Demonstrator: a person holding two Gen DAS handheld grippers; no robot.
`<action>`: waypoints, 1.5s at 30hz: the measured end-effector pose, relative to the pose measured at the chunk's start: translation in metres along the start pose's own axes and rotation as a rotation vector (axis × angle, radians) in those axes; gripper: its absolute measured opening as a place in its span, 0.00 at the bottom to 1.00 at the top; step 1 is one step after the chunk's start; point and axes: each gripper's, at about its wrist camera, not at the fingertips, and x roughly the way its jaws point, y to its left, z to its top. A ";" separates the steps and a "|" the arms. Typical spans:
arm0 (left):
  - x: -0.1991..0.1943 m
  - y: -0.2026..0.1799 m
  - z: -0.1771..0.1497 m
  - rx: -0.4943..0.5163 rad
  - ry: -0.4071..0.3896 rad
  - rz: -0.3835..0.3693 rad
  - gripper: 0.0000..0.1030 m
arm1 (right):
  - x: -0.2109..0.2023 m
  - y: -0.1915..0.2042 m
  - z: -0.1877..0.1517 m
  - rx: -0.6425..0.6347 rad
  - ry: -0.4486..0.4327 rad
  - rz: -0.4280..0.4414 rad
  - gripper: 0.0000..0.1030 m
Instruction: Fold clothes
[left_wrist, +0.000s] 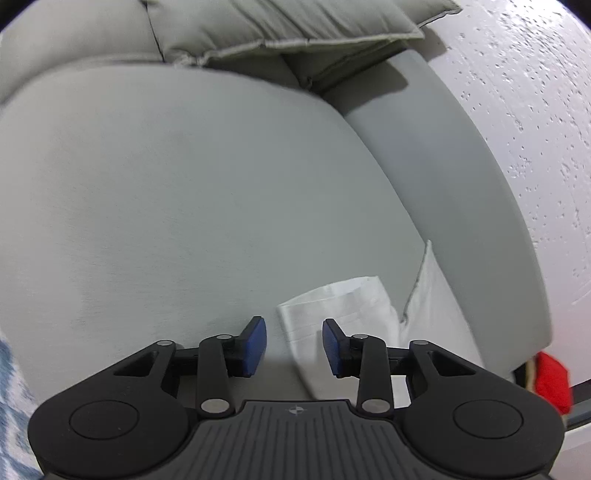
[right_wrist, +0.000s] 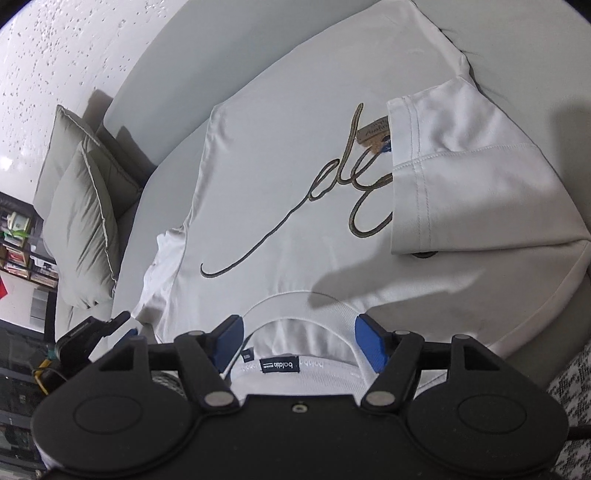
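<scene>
A: Where is the white T-shirt (right_wrist: 295, 206)?
B: It lies flat on the grey sofa seat (left_wrist: 184, 192), ahead of the right gripper (right_wrist: 299, 341). One sleeve (right_wrist: 461, 177) is folded over the chest. The collar (right_wrist: 295, 306) sits between the wide jaws, not pinched.
A: And the left gripper (left_wrist: 294, 345)?
B: Its jaws are apart and hold nothing; the other sleeve (left_wrist: 343, 314) lies just ahead, between them.

One shirt, two cushions, two grippers, one tag

One white T-shirt (right_wrist: 295, 184) is lying at the centre of the right wrist view, one brown hang tag (right_wrist: 373, 136) is sitting at its 1 o'clock, two grey cushions (right_wrist: 83, 206) are leaning at 9 o'clock, and two grippers are showing: left gripper (left_wrist: 294, 345), right gripper (right_wrist: 299, 341).
</scene>
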 end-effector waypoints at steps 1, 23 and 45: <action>0.003 -0.003 0.002 0.009 0.009 0.002 0.30 | 0.001 -0.001 0.000 0.003 0.000 0.001 0.64; -0.034 -0.203 -0.131 0.978 -0.195 -0.004 0.00 | -0.010 -0.013 0.005 0.070 -0.030 0.057 0.68; 0.009 -0.076 -0.058 0.362 0.264 0.041 0.34 | -0.040 -0.052 0.005 0.153 -0.110 0.084 0.71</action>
